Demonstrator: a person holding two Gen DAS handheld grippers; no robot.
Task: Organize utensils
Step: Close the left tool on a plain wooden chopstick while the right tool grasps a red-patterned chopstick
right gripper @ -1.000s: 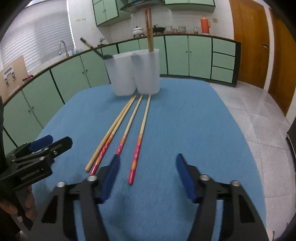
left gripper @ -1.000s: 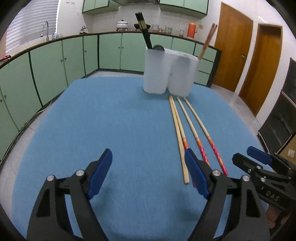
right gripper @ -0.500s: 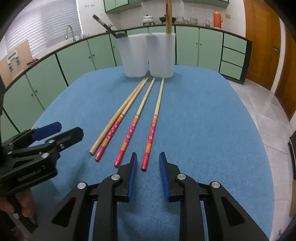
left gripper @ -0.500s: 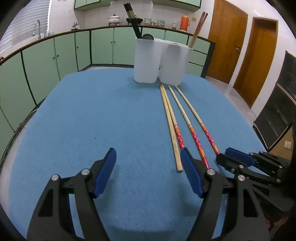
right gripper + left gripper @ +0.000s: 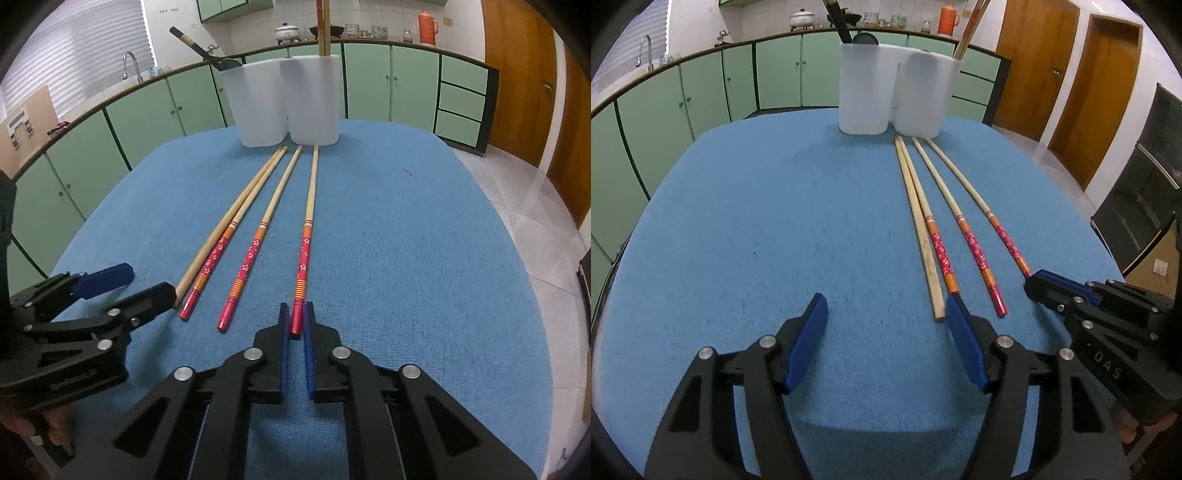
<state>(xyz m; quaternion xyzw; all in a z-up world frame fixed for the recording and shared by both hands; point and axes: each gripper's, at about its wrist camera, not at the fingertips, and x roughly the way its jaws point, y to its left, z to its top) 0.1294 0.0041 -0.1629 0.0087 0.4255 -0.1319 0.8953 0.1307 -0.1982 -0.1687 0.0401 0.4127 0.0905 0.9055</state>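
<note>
Several chopsticks lie side by side on the blue table cloth (image 5: pixel 746 229), three with red patterned ends and one plain. My right gripper (image 5: pixel 295 325) is shut on the red end of the rightmost chopstick (image 5: pixel 307 236), which still lies on the cloth; it also shows in the left wrist view (image 5: pixel 990 221). My left gripper (image 5: pixel 886 310) is open and empty, its right finger beside the ends of the plain chopstick (image 5: pixel 923 236) and its red neighbour. Two white holders (image 5: pixel 284 103) stand at the far end, holding dark utensils and chopsticks.
The left gripper shows at the lower left of the right wrist view (image 5: pixel 110 291), close to the chopstick ends. Green kitchen cabinets (image 5: pixel 683 99) ring the table, wooden doors (image 5: pixel 1071 74) at the right. The table edge drops to a tiled floor (image 5: pixel 535 206).
My right gripper moved forward and closed from wide open onto the red end of the rightmost chopstick. My left gripper moved slightly forward and stayed open.
</note>
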